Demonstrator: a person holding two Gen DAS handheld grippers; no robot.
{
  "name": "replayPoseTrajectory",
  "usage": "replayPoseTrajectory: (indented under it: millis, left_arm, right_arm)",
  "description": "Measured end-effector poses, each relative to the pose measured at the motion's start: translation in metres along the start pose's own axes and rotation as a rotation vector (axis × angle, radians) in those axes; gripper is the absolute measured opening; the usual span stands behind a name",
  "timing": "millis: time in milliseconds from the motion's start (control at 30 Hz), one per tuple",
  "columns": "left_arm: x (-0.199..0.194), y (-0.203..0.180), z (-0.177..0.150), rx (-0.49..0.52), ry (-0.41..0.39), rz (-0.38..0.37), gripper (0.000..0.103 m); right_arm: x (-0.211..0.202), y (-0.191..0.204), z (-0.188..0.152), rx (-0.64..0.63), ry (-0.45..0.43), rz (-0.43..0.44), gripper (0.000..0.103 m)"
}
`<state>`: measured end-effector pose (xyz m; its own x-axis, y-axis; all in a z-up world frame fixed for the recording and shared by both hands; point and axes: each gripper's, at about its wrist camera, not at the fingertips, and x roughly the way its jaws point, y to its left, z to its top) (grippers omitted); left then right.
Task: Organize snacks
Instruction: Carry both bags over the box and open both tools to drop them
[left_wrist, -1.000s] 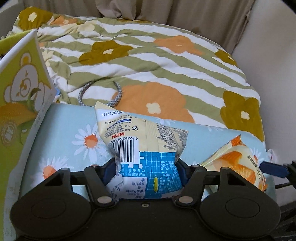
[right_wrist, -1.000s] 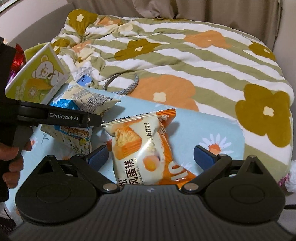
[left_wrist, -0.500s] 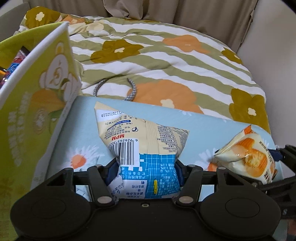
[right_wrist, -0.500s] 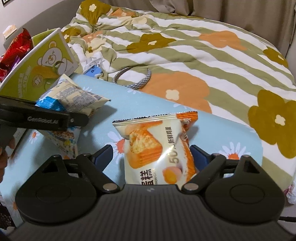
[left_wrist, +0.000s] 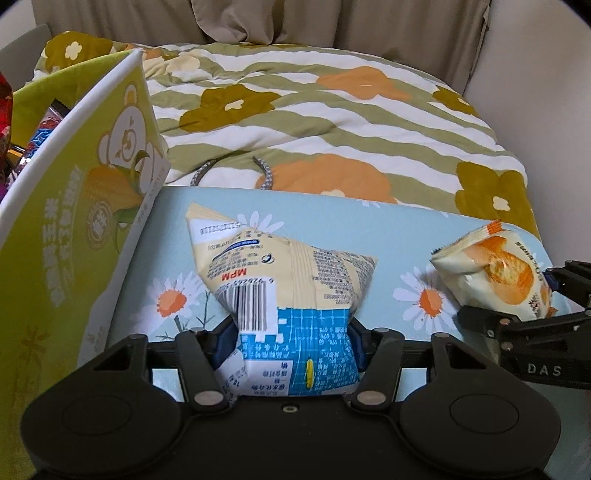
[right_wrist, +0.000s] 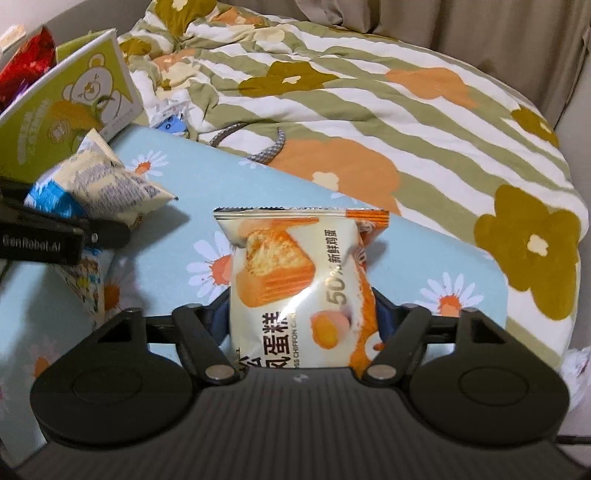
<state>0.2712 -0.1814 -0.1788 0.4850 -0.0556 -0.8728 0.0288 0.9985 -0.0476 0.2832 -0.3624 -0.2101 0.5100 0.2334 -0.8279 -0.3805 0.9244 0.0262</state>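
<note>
A cream and blue snack packet (left_wrist: 291, 280) with a barcode stands between the pads of my left gripper (left_wrist: 291, 332), whose jaws are closing and pinch its waist. An orange and white chiffon cake packet (right_wrist: 295, 273) stands upright in my right gripper (right_wrist: 303, 317); those jaws are closing too, and both pads press its sides. Both packets are over the light blue daisy-print surface (left_wrist: 388, 229). A green box with a bear print (left_wrist: 74, 221) stands open just left of the left gripper. From the right wrist view the left gripper (right_wrist: 66, 236) and its packet (right_wrist: 107, 188) sit at the left.
A striped floral quilt (left_wrist: 332, 129) covers the bed beyond the surface, with a grey braided cord (left_wrist: 266, 173) lying on it. Red and other wrappers (right_wrist: 29, 62) show inside the green box (right_wrist: 74, 107). A small blue object (right_wrist: 171, 125) lies by the box corner. Curtains hang behind.
My left gripper carried its packet toward the green box, which now fills more of the left. My right gripper's jaws closed onto the cake packet, which now stands upright between them.
</note>
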Motion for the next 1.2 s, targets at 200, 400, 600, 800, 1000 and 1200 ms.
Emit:
replayPoseTrajectory:
  millis: [200, 400, 600, 800, 1000, 1200]
  left_arm:
    - [-0.022, -0.005, 0.002, 0.003, -0.032, -0.035, 0.06]
    - [-0.067, -0.001, 0.01, -0.013, -0.105, -0.065, 0.059]
    - [-0.129, 0.015, 0.021, -0.031, -0.208, -0.085, 0.059]
    - [-0.175, 0.049, 0.032, -0.048, -0.3, -0.06, 0.059]
    - [-0.201, 0.105, 0.04, -0.072, -0.351, -0.026, 0.059]
    - [-0.211, 0.17, 0.053, -0.08, -0.37, -0.022, 0.06]
  right_arm:
    - [-0.015, -0.004, -0.001, 0.091, -0.016, 0.014, 0.081]
    - [-0.055, 0.002, 0.011, 0.146, -0.064, 0.004, 0.08]
    - [-0.095, 0.029, 0.033, 0.135, -0.121, 0.007, 0.08]
    - [-0.123, 0.072, 0.061, 0.128, -0.192, 0.04, 0.08]
    - [-0.143, 0.123, 0.098, 0.157, -0.257, 0.099, 0.08]
    - [-0.15, 0.181, 0.138, 0.181, -0.296, 0.084, 0.08]
